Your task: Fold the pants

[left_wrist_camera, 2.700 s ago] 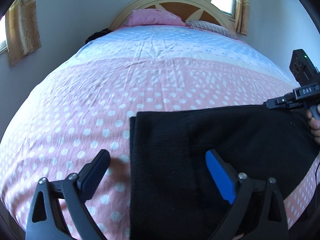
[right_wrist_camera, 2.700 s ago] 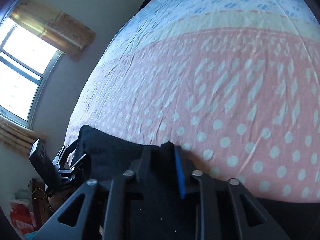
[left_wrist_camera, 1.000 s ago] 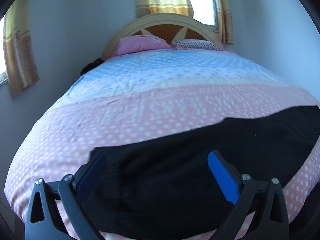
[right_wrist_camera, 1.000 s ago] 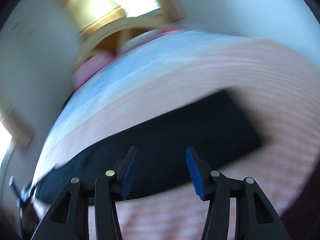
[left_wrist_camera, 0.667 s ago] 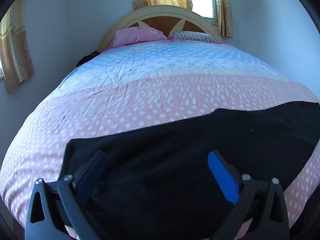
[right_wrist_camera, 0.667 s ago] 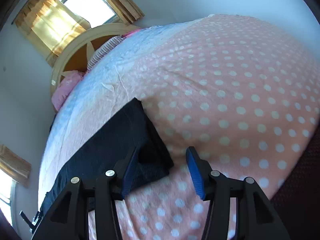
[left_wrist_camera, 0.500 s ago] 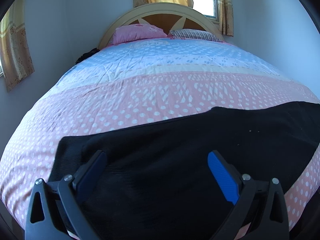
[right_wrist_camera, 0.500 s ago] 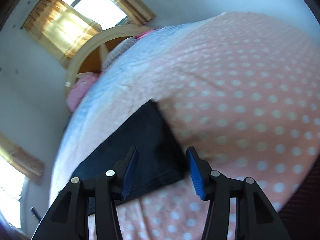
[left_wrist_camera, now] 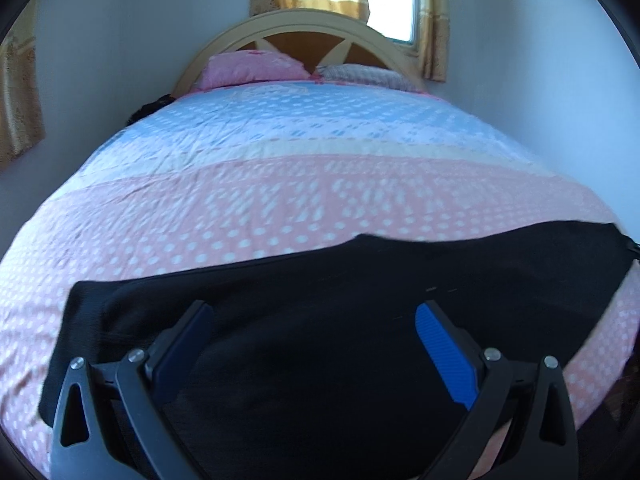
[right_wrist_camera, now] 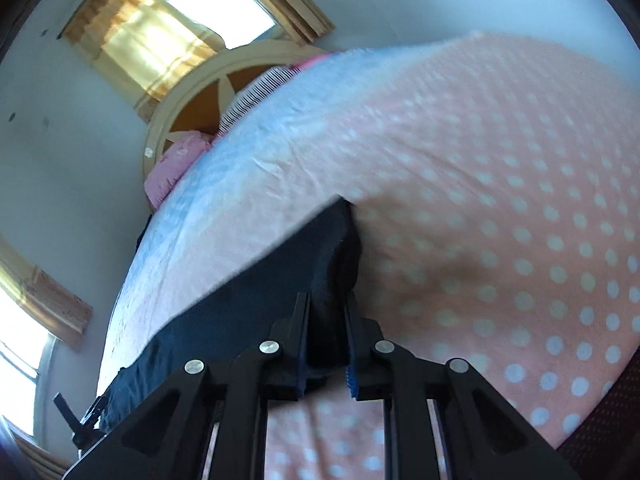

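Black pants point(left_wrist_camera: 320, 300) lie folded lengthwise across the near end of the bed, running from left to right. My left gripper point(left_wrist_camera: 316, 328) hovers open over their left part, its fingers wide apart with nothing between them. In the right wrist view the same pants point(right_wrist_camera: 248, 304) stretch away to the lower left. My right gripper point(right_wrist_camera: 326, 328) is shut on the pants' right end, and the dark cloth bunches up between its fingers. A bit of the left gripper's body point(right_wrist_camera: 80, 420) shows at the far end of the pants.
The bed has a pink dotted cover point(left_wrist_camera: 280, 200) with a pale blue band further back. Pillows point(left_wrist_camera: 252, 66) lean against a curved wooden headboard point(left_wrist_camera: 312, 28). Curtained windows are behind it and on the left wall. The bed's edge falls away at the lower right point(right_wrist_camera: 600, 420).
My right gripper has closed on the right end of the pants; half a second ago it was open just above it. My left gripper stays open over the left part, the view lifting slightly.
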`<state>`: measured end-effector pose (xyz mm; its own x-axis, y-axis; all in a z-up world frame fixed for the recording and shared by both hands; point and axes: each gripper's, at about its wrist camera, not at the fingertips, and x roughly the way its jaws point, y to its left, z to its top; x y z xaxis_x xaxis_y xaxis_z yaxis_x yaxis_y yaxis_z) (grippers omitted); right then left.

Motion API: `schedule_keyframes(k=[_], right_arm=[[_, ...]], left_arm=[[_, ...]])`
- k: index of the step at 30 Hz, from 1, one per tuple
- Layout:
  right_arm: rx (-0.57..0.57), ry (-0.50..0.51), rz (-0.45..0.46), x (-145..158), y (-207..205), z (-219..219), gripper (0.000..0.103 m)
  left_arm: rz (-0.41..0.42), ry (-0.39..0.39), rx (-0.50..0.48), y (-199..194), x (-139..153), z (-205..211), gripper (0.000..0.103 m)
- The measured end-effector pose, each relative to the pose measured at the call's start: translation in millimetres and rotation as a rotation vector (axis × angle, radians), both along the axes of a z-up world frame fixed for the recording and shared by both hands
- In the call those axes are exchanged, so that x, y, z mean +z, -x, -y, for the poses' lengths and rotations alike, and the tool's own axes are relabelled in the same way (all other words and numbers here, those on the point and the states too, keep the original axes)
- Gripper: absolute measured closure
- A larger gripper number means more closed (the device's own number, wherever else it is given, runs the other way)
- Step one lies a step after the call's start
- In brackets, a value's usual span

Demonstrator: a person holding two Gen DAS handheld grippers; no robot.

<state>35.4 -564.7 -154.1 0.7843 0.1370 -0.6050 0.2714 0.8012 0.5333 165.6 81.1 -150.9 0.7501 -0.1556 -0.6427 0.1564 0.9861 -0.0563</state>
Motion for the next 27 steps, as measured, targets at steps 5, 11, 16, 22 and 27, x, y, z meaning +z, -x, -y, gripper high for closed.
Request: schedule_keyframes(k=[5, 11, 16, 22, 27], right_arm=[[0.110, 0.222, 0.075, 57.6, -13.9, -77.5, 0.088], [0.386, 0.495, 0.129, 88.1, -38.2, -221.0, 0.088], [0.609, 0.546, 0.007, 30.3, -71.0, -311.0, 0.087], [0.734, 0.498, -0.020, -1.5, -63.8, -320.8, 0.056], [0.675, 0.299, 0.130, 23.1, -43.4, -261.5, 0.056]], left_arm=[[-0.002, 0.098, -0.109, 5.8, 14.3, 16.8, 0.000], [-0.039, 0.204, -0.223, 10.2, 16.5, 41.8, 0.000], [-0.060, 0.212, -0.284, 14.9, 14.3, 66.5, 0.001], [-0.121, 0.266, -0.358, 7.0, 8.8, 88.7, 0.006], [-0.149, 0.294, -0.415, -3.6, 12.7, 121.8, 0.019]])
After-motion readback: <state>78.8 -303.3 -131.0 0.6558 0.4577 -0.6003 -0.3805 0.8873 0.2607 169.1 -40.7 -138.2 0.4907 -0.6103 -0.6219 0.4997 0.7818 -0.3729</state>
